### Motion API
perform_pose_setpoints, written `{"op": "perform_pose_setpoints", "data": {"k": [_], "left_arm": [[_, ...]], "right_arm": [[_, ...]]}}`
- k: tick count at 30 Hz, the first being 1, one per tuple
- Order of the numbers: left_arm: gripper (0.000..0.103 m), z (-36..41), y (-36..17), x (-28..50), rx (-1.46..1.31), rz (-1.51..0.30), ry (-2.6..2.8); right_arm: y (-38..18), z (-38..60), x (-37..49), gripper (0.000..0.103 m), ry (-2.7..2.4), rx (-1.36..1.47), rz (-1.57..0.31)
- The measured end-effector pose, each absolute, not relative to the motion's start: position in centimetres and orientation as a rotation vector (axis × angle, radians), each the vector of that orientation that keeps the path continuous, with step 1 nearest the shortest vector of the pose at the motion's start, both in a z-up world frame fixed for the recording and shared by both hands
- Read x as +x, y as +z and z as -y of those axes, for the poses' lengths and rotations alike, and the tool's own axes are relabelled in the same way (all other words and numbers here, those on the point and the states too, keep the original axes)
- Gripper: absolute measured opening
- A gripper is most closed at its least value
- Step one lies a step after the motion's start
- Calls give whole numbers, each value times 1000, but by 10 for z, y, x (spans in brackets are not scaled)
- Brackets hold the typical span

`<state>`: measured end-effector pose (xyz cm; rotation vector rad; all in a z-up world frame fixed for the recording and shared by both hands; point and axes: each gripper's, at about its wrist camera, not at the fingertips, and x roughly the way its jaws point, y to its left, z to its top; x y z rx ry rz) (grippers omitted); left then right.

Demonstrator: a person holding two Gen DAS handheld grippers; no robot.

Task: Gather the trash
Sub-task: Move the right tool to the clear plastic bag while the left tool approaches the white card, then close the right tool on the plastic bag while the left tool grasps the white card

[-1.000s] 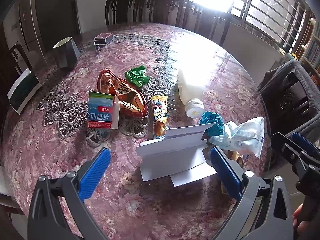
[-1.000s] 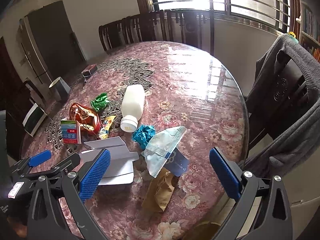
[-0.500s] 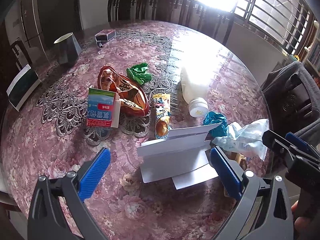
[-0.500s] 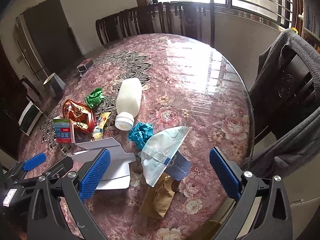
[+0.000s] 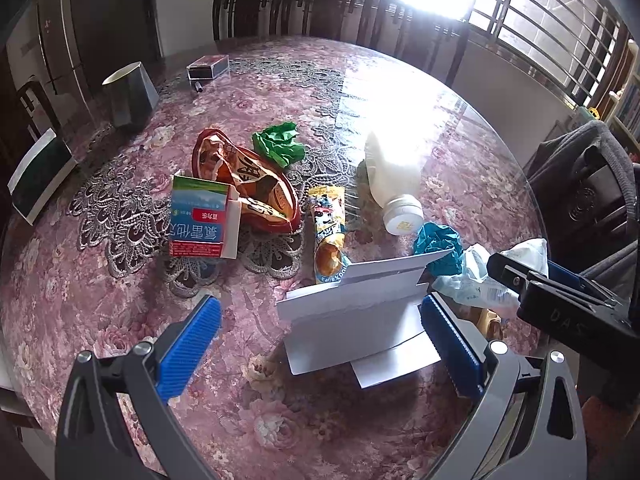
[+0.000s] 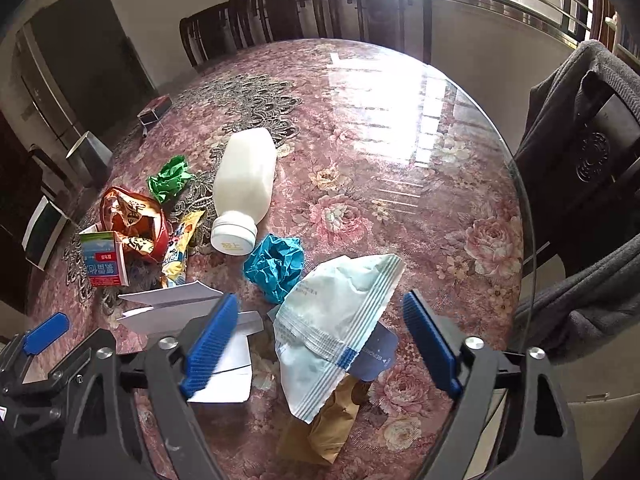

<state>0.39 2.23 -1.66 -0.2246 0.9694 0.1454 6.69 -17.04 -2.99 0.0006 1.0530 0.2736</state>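
Observation:
Trash lies on a round floral table [image 5: 120,320]. A folded white card [image 5: 360,316] stands before my open, empty left gripper [image 5: 320,344]. Behind it lie a yellow snack wrapper [image 5: 330,232], a blue-and-red carton [image 5: 200,220], an orange bag [image 5: 248,184], green paper [image 5: 278,146], a white bottle [image 5: 394,180] and crumpled teal paper [image 5: 436,244]. My right gripper [image 6: 320,344] is open and empty, hovering over a pale blue plastic packet [image 6: 336,320]. A brown paper bag [image 6: 332,424], the teal paper [image 6: 276,266] and the bottle [image 6: 246,188] are near it.
A dark cup [image 5: 130,96], a small box [image 5: 208,67] and a framed card [image 5: 38,176] sit at the far left. Dark wooden chairs [image 5: 300,12] ring the table. A chair draped with grey clothing [image 6: 580,184] stands close on the right.
Both grippers have moved forward and lower toward the trash. The right gripper now hovers nearer the pale blue packet. Nothing was taken hold of.

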Motion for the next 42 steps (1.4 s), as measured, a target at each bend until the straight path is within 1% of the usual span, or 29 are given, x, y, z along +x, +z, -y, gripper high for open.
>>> {"op": "perform_pose_setpoints", "data": {"k": [1, 3, 4, 5, 7, 8, 9, 10, 16, 21, 25, 31, 39, 40, 42], "left_arm": [[99, -23, -17, 4, -224, -970, 148], [99, -24, -17, 6, -224, -970, 150], [99, -24, -17, 6, -222, -970, 152], [99, -24, -17, 7, -220, -970, 152], [99, -25, -16, 9, -216, -968, 152], [99, -24, -16, 10, -217, -965, 147], [99, -24, -15, 11, -217, -961, 141], [99, -23, -15, 11, -216, -955, 137], [99, -17, -8, 19, -184, -912, 91], [99, -3, -5, 31, -66, -872, 13], [99, 9, -13, 43, 46, -902, -2], [99, 11, -26, 48, 23, -955, -17], [99, 12, -42, 54, 63, -1002, -18], [98, 12, -44, 54, 62, -1007, -18], [87, 11, -47, 54, 67, -1017, -13]], "right_arm": [[-32, 170, 68, 66, 274, -2, -1064], [-37, 169, 70, 50, 286, -4, -1085], [-38, 168, 69, 50, 289, -6, -1085], [-38, 168, 69, 48, 293, -6, -1080], [-37, 166, 67, 41, 300, -19, -1074], [-36, 167, 66, 38, 304, -19, -1071], [-35, 167, 66, 28, 301, -21, -1065], [-35, 167, 66, 26, 303, -25, -1062], [-26, 174, 62, 23, 291, -30, -1038], [-12, 185, 57, 23, 278, -4, -1001], [-7, 191, 55, 23, 260, 7, -984], [-5, 198, 51, 23, 243, 29, -985], [-2, 196, 49, 23, 241, 27, -977], [-1, 196, 49, 24, 240, 29, -974], [0, 197, 48, 24, 238, 32, -971]]}}
